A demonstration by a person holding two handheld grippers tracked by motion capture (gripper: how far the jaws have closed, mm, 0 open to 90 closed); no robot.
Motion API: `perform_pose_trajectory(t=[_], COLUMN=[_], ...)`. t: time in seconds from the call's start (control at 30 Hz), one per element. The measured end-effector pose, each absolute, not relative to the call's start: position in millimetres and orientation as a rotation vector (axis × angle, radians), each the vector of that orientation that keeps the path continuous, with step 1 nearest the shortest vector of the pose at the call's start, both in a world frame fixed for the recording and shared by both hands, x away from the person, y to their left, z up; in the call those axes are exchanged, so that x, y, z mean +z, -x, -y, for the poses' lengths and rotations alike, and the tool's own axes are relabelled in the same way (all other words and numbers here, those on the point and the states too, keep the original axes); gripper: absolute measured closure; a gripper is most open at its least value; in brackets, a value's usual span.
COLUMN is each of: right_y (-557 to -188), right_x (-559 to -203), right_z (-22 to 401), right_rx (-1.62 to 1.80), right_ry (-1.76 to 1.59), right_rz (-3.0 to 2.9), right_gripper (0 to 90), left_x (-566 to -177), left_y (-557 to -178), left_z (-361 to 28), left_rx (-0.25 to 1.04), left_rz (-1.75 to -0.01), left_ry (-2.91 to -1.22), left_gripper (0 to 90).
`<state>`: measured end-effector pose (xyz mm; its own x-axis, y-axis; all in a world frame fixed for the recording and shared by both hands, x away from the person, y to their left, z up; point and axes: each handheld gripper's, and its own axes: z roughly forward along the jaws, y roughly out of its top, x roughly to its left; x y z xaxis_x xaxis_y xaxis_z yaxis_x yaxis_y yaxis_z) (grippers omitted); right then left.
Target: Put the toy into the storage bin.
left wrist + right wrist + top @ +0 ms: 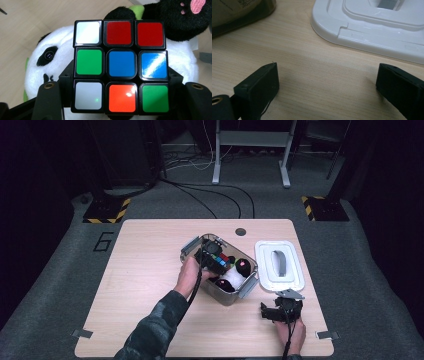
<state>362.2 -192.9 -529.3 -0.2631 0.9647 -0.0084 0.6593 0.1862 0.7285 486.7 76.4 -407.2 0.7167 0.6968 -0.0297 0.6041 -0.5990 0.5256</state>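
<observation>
Left gripper (216, 256) pinches the puzzle cube (120, 66) by its lower side faces, over the open storage box (186, 251) and just above the panda plush (37, 62) lying inside. Hazard: the jaws hold only the bottom layer, so the cube may twist or slip out, then roll off the soft, rounded plush instead of settling. Right gripper (327, 82) rests spread and empty on the table (312, 62), near the white lid (372, 27), which could be knocked if it swings.
</observation>
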Motion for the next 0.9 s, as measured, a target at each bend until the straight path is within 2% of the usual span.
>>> perform_pose_trajectory(t=[0.23, 0.5, 0.67, 0.9], right_y=[-362, -362, -362, -362], right_x=[-529, -529, -529, -529], right_z=[193, 193, 193, 193], right_rx=[0.856, 0.858, 0.859, 0.859], right_ry=[-1.518, -1.518, -1.517, -1.516], right_rz=[-1.997, -1.997, -1.998, -1.998], right_gripper=[3.9, 4.0, 4.0, 4.0], left_x=[-403, -389, -388, -379], left_y=[-488, -477, -474, -462], left_z=[-80, -84, -91, -113], left_rx=[0.223, 0.286, 0.292, 0.308], left_rz=[-0.963, -0.896, -0.917, -0.919], left_ry=[-2.414, -2.395, -2.340, -2.253], left_gripper=[34.5, 33.2, 18.0, 14.4])
